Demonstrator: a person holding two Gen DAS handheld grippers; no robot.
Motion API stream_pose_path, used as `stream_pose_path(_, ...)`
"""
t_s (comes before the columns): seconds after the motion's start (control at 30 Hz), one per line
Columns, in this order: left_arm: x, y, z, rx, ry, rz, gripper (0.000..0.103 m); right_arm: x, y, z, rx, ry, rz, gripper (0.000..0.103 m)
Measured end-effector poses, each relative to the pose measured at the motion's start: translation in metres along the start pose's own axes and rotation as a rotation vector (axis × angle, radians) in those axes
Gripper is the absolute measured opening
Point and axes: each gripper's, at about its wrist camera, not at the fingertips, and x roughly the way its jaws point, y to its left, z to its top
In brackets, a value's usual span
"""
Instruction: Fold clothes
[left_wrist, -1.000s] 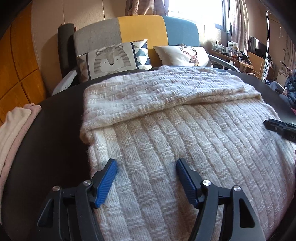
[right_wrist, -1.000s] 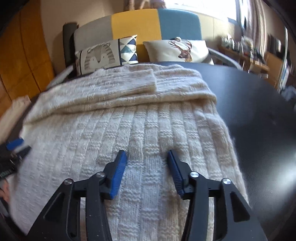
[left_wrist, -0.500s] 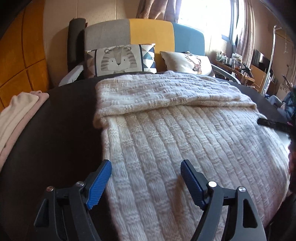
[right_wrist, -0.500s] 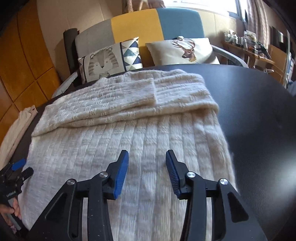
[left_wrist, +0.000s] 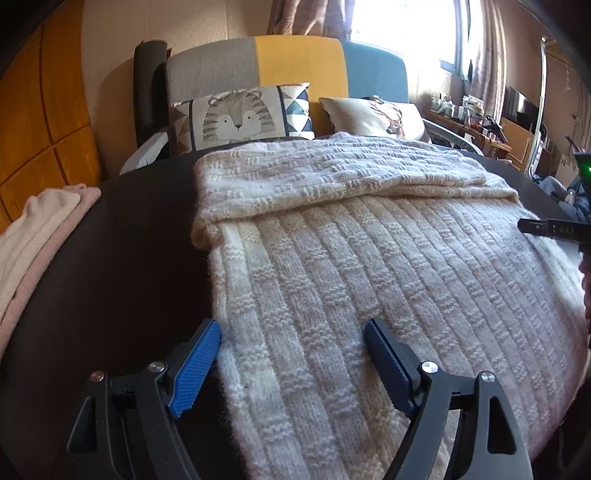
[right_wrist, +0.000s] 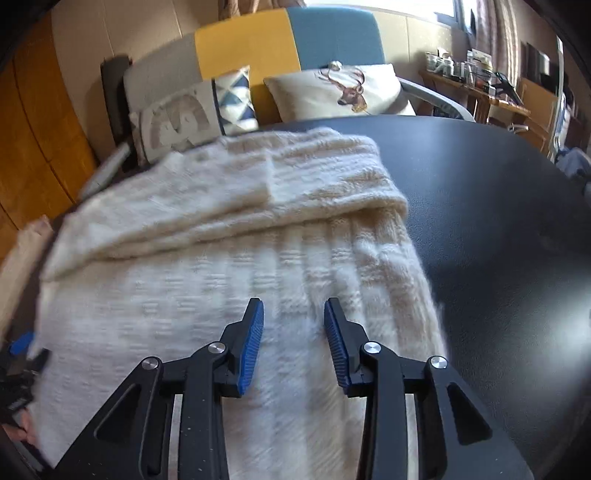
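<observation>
Since a second ago: left gripper (left_wrist: 291, 338) has slid toward the sweater's left edge, its left finger now off the knit and over bare table; right gripper's fingers have drawn closer together.

Left wrist view: fingers (left_wrist: 197, 365) spread wide and opening, nothing pinched; sweater edge lies between them. Cream sweater (left_wrist: 388, 280) lies flat on the dark round table (left_wrist: 122, 258), long axis running from the near edge toward the far edge. Chunky ribbed knit, fuzzy; sleeves folded across the far end as a thick band. Open dark tabletop to its left, up to a folded pink-and-cream garment (left_wrist: 33, 236) at the left edge. Patchwork sofa (left_wrist: 295, 62) with a tiger cushion (left_wrist: 240, 116) beyond the far edge.

Right wrist view: blurred. Right gripper (right_wrist: 293, 321) over the sweater (right_wrist: 207, 295) near its right edge; fingers (right_wrist: 253, 345) partway apart and closing, pads clear of the knit. Wide bare table (right_wrist: 509, 240) to the right. Left gripper (right_wrist: 18, 354) shows at the sweater's left edge.
</observation>
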Motion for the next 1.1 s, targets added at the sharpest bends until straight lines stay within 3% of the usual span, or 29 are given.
stream_pose_path(0.2, -0.018, 0.004, -0.024, -0.066, -0.019, -0.043, 0.080, -0.021, 0.037, -0.031, -0.080, 0.015, 0.132, 0.037)
stream_pose_path(0.4, -0.028, 0.012, -0.035, -0.070, -0.025, -0.046, 0.080, -0.019, 0.036, -0.045, -0.087, 0.041, 0.143, 0.038)
stream_pose_path(0.57, -0.038, 0.025, -0.040, -0.086, -0.026, -0.073, 0.080, -0.038, 0.024, -0.051, -0.056, 0.053, 0.162, 0.048)
stream_pose_path(0.67, -0.047, 0.026, -0.041, -0.082, -0.069, -0.082, 0.080, -0.050, 0.025, -0.058, -0.094, 0.047, 0.167, 0.048)
stream_pose_path(0.77, -0.055, 0.020, -0.039, -0.053, -0.107, -0.097, 0.080, -0.057, 0.027, -0.067, -0.145, 0.057, 0.156, 0.048)
stream_pose_path(0.83, -0.051, 0.010, -0.041, 0.001, -0.088, -0.097, 0.080, -0.057, 0.024, -0.073, -0.166, 0.080, 0.135, 0.048)
stream_pose_path(0.87, -0.048, 0.004, -0.042, 0.033, -0.069, -0.090, 0.080, -0.055, 0.019, -0.075, -0.163, 0.101, 0.107, 0.048)
stream_pose_path(0.93, -0.042, -0.005, -0.045, 0.082, -0.039, -0.077, 0.080, -0.062, 0.005, -0.076, -0.109, 0.095, 0.145, 0.047)
stream_pose_path(1.1, -0.051, 0.004, -0.041, 0.076, -0.041, -0.164, 0.080, -0.090, -0.033, -0.074, 0.014, 0.075, 0.239, 0.048)
